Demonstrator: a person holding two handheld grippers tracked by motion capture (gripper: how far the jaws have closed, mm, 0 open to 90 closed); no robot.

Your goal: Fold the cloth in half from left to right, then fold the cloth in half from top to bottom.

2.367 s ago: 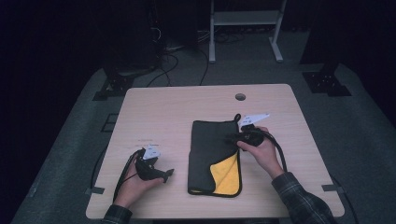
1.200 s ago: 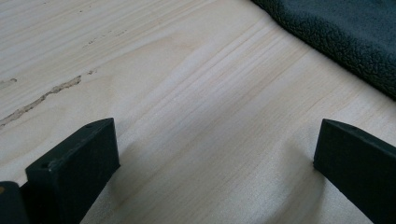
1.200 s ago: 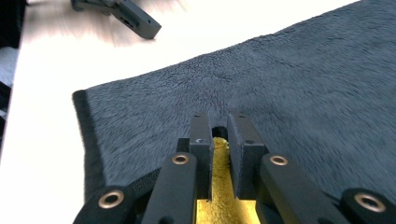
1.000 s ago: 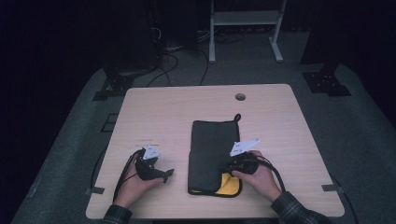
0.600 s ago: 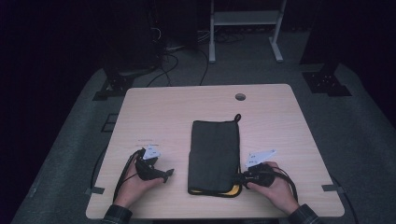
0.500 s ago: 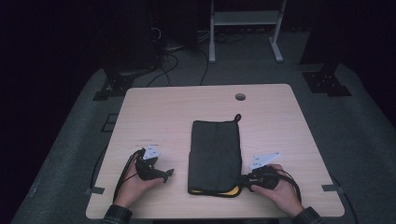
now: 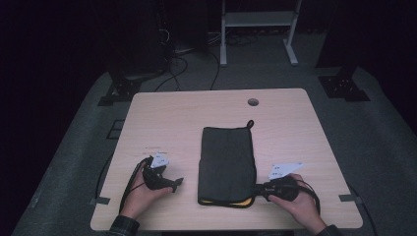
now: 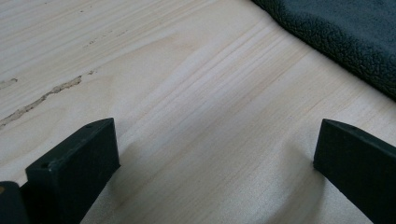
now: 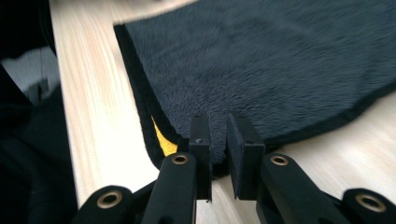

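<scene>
Black tongs (image 9: 217,140) with brass-ringed pivots, grey 3-cornered top plates, trailing black cables; plaid sleeve cuffs.

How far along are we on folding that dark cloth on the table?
Done: the dark cloth lies folded into a narrow strip on the table, with a little yellow lining at its near edge. In hand: the right gripper has just been closing, its fingers nearly together at the cloth's near right corner. The left gripper rests open on bare wood. Probably left: another fold.

Bare table (image 7: 162,123) lies free left of the folded cloth (image 7: 227,160).
</scene>
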